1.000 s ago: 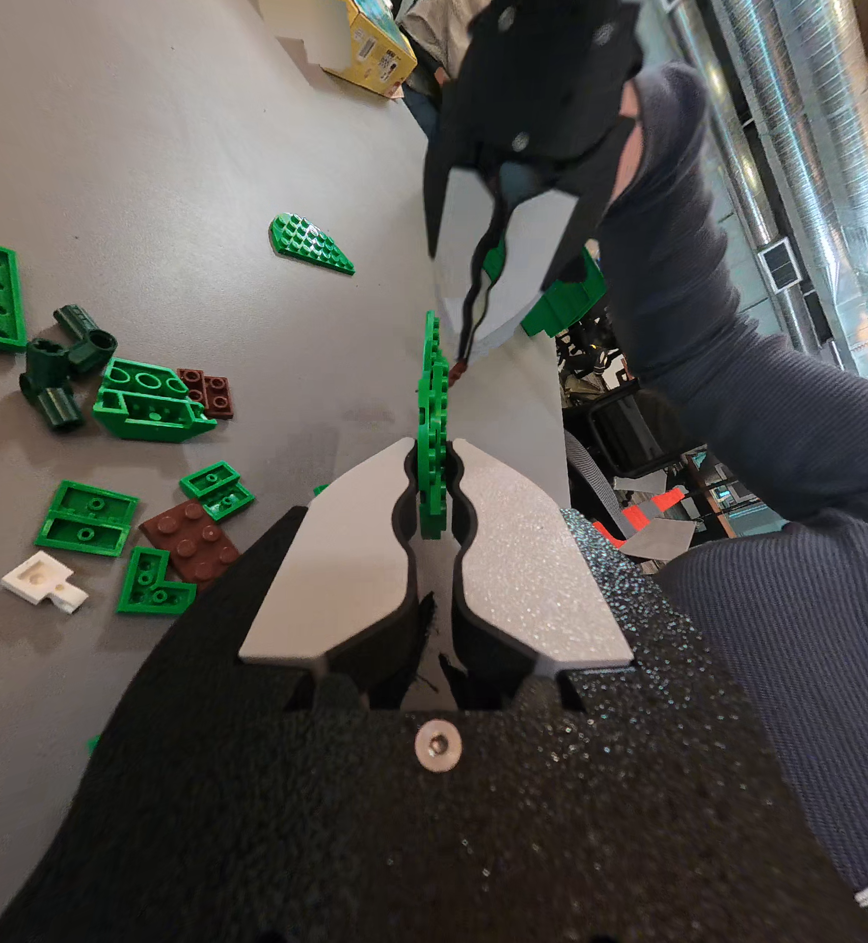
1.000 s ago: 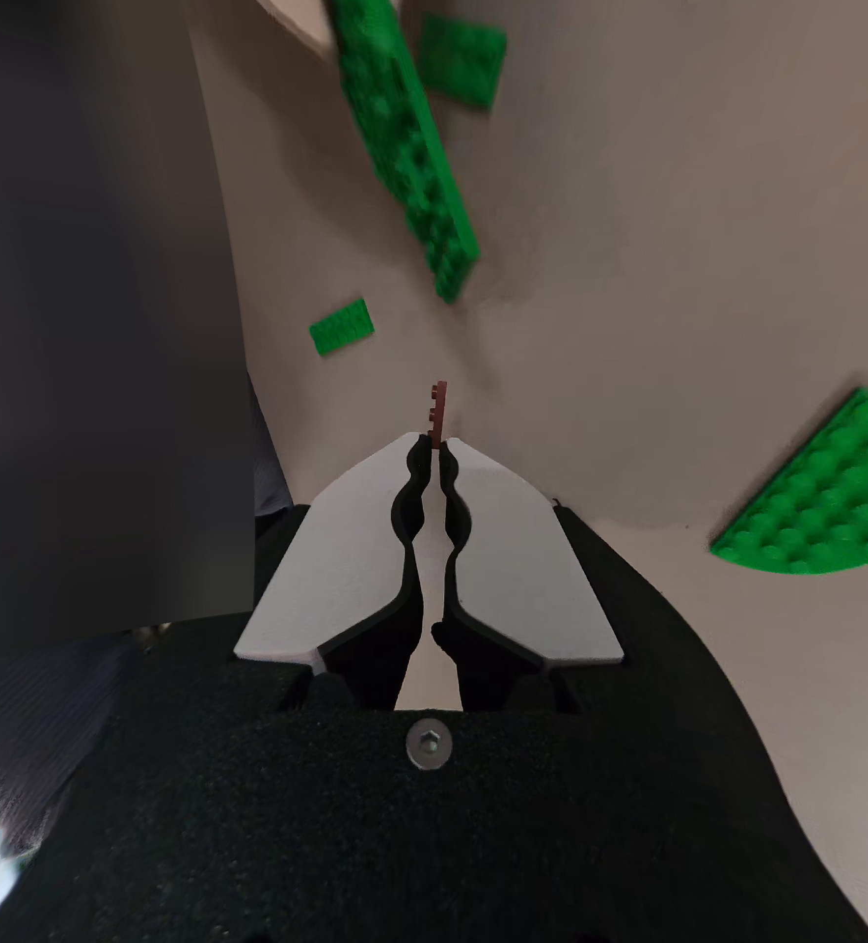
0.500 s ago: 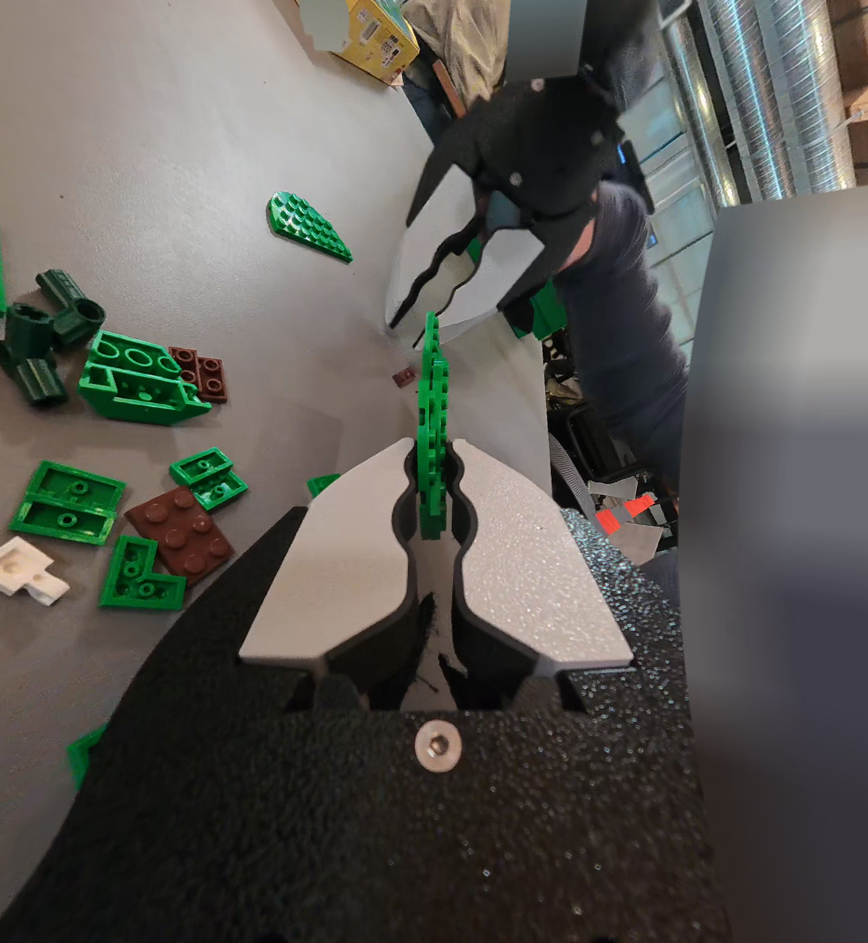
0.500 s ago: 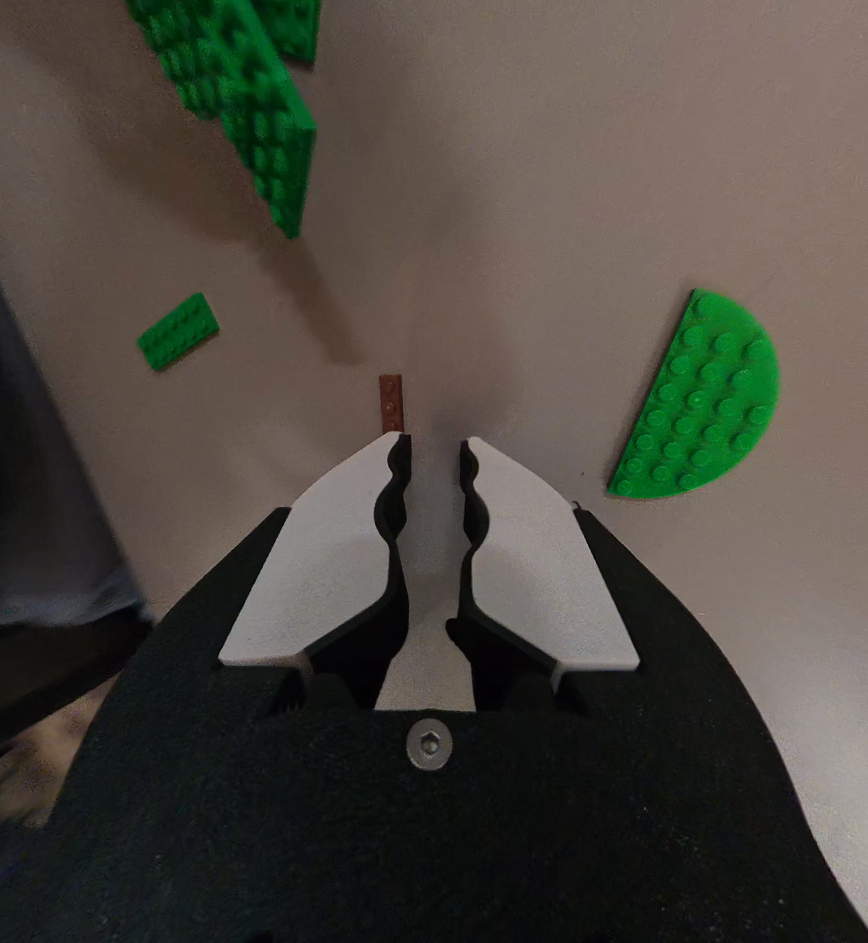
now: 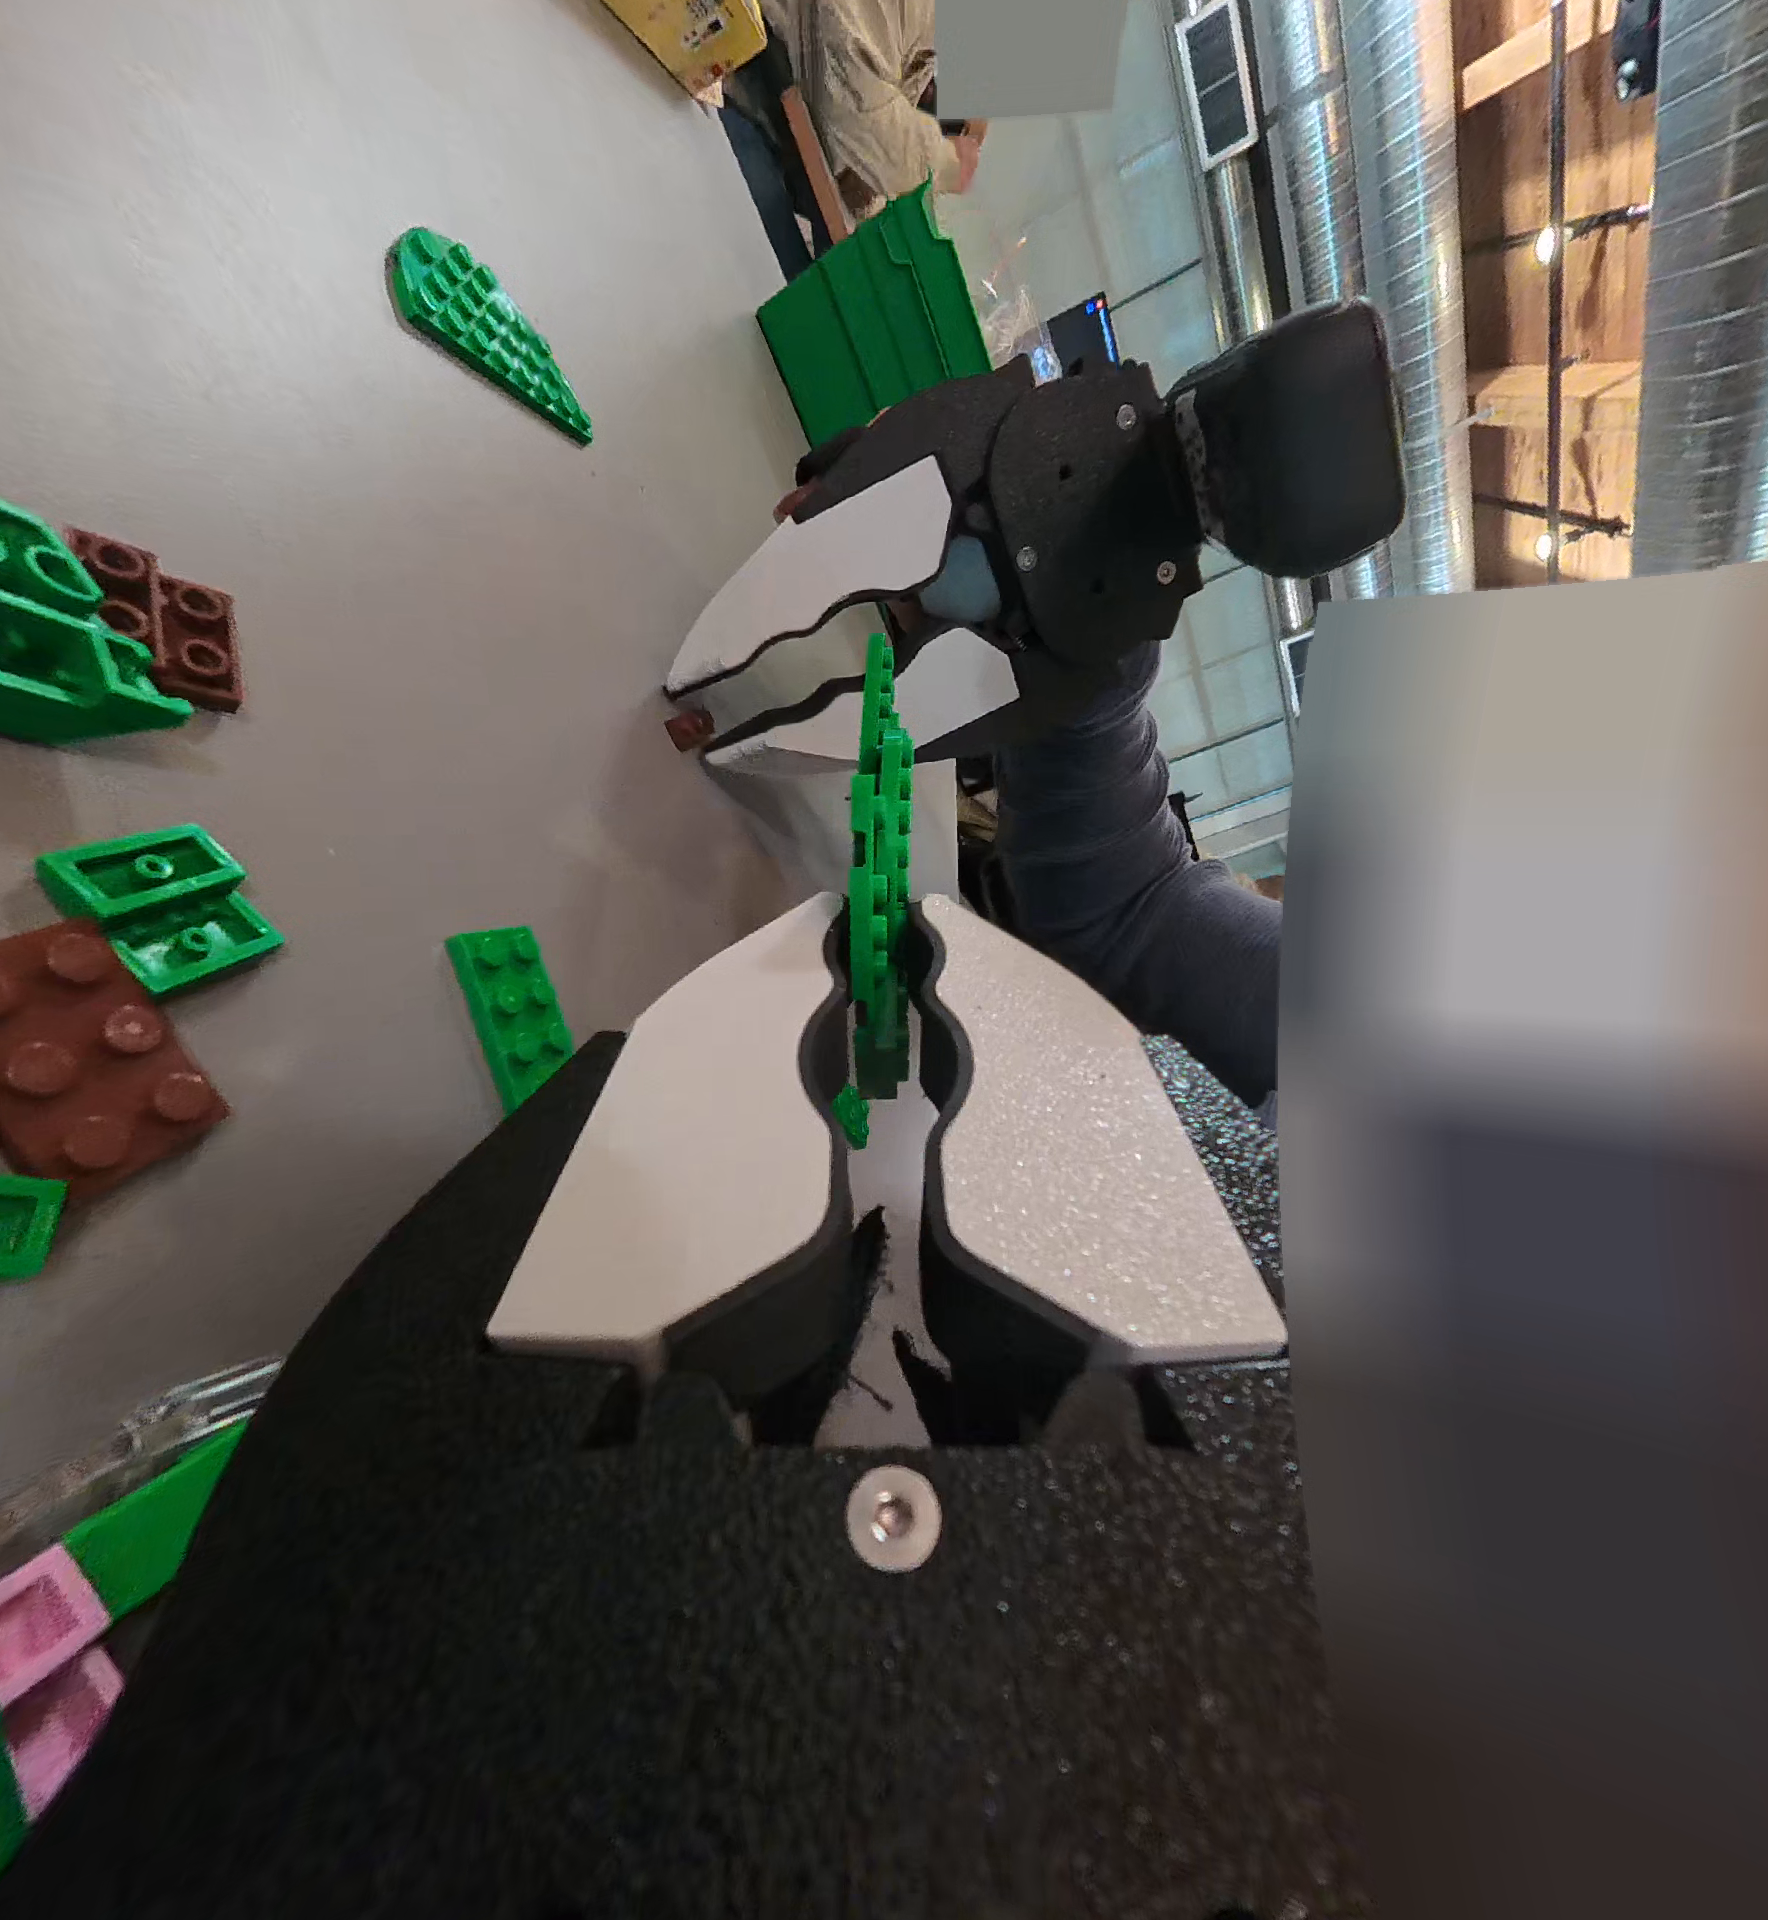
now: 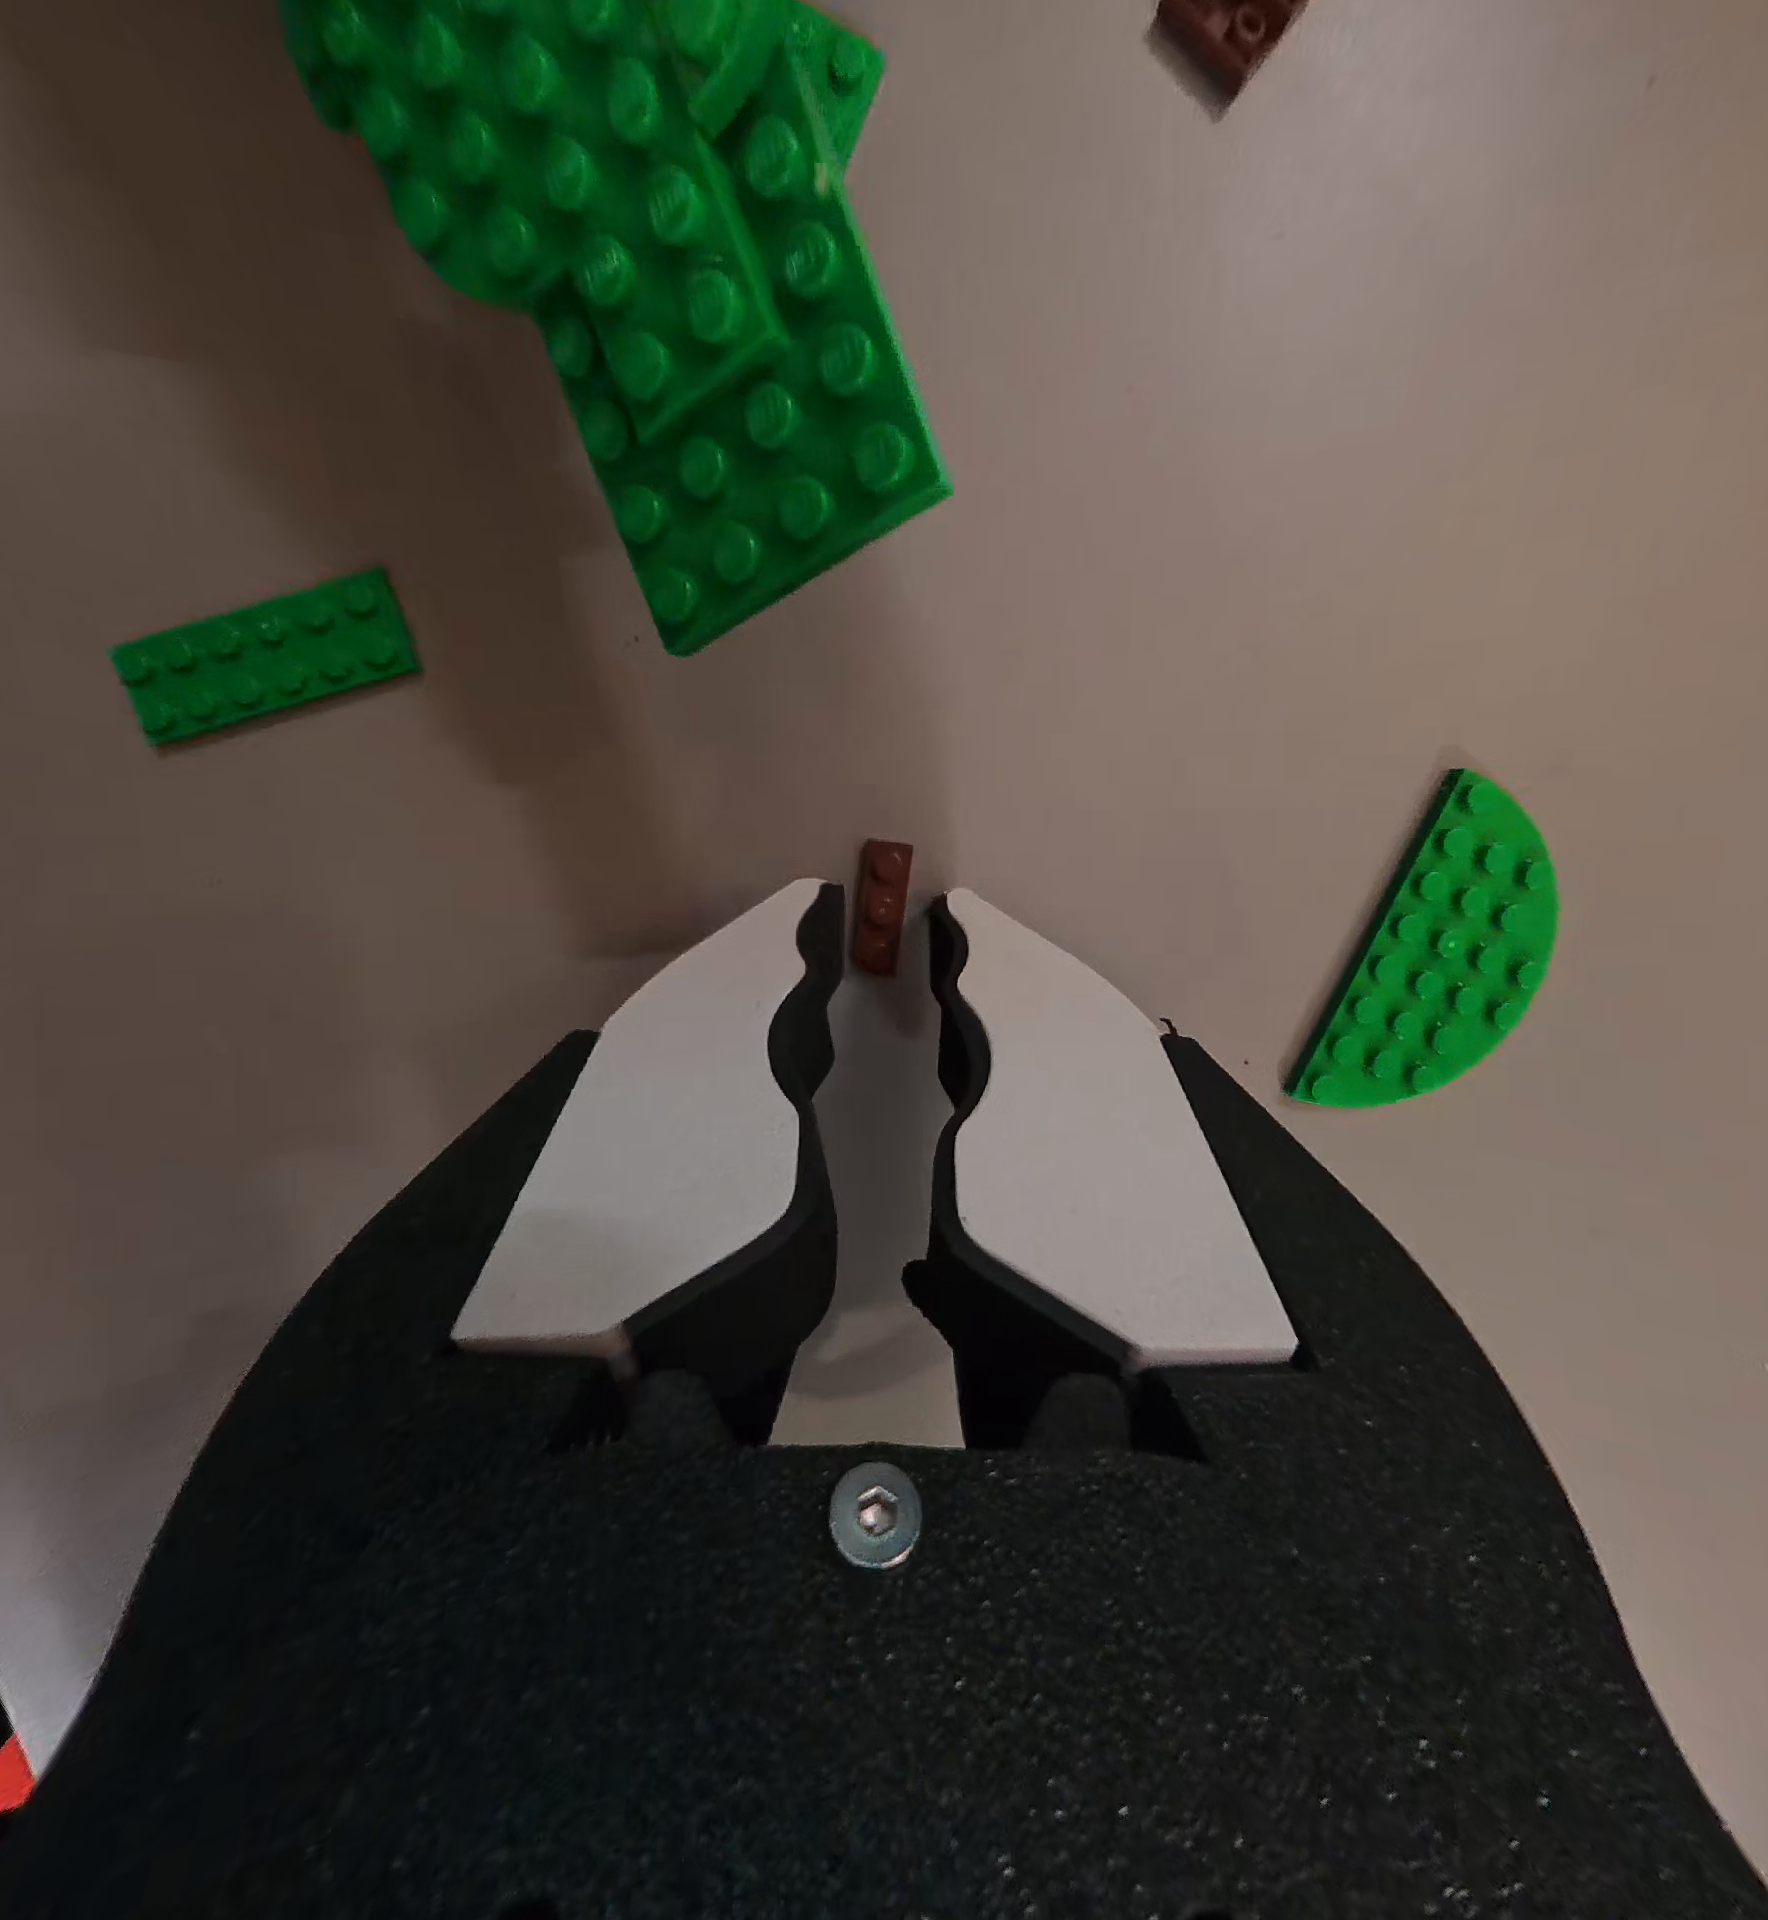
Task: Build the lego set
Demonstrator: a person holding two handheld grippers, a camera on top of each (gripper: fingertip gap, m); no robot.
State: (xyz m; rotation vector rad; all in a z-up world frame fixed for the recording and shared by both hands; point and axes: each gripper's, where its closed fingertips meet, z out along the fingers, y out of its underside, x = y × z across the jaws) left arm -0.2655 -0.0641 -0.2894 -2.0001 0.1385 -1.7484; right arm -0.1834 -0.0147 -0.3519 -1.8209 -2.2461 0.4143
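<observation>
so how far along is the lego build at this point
Early on. Done: a few green plates are joined into a small green assembly, clamped in the left gripper. In hand: the right gripper is open around a small brown plate lying on the table. Left: most pieces lie loose, such as the half-round green plate and brown square plate.

No writing can be read anywhere. The yellow box (image 5: 682, 31) at the far end of the bench (image 5: 236, 156) bears small print, too small to make out.
</observation>
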